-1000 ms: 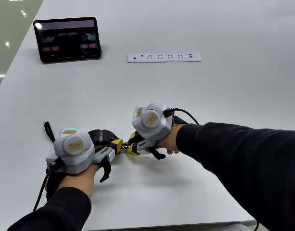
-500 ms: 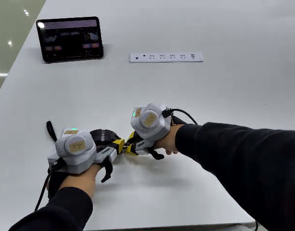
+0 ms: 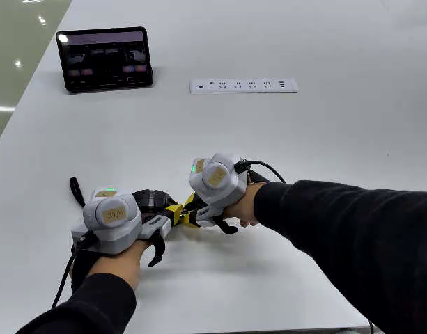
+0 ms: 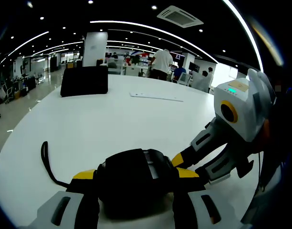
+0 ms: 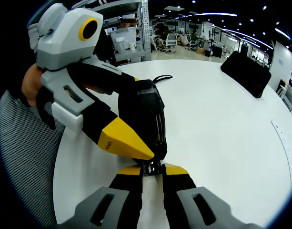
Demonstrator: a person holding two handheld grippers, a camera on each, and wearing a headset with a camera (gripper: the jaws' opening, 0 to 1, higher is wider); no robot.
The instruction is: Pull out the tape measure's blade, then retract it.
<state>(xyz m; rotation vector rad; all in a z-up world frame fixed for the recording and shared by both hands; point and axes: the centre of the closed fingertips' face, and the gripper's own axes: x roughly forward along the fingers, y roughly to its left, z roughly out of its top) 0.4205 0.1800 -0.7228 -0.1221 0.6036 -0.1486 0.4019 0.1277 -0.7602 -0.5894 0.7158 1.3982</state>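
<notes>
On the white table (image 3: 304, 139), clamps tape measure (image 5: 148, 114) in left gripper (image 4: 136, 174) as anchor, pinches blade tip (image 5: 153, 165) in right gripper (image 5: 153, 170) for pulling.

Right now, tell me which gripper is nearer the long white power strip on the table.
Right. The right gripper sits nearly straight in front of the long white power strip; the left gripper sits further off to the left, gripping the black tape measure.
</notes>
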